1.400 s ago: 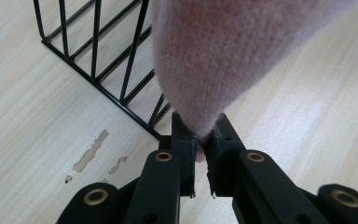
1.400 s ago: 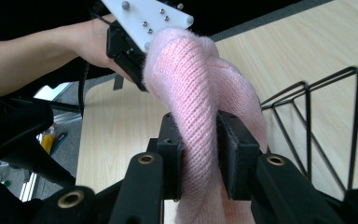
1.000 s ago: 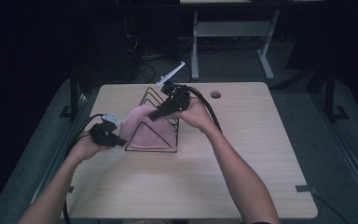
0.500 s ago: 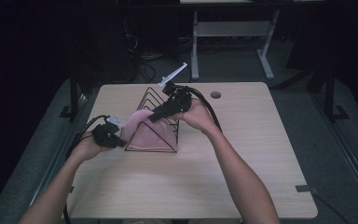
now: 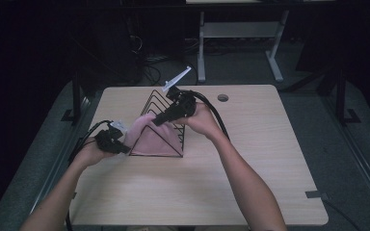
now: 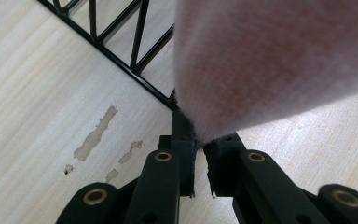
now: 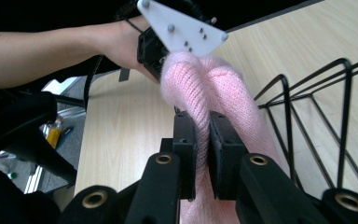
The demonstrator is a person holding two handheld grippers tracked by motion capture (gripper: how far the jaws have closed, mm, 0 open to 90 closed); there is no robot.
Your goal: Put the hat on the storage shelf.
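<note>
Pink knit cloth (image 5: pixel 150 137) draped over black wire rack (image 5: pixel 166 103), toward the surface's (image 5: pixel 270 159) far left corner. Left gripper (image 6: pixel 199 142): jaws pinched on the cloth's lower corner (left end of rack). Right gripper (image 7: pixel 202 123): jaws have just closed, clamping a fold at the rack's ridge.

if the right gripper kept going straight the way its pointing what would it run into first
Probably the left gripper. The right gripper, jaws just closed on the pink knit cloth, points along the cloth towards it in the right gripper view. Depth is hard to judge, so it might pass just over.
</note>
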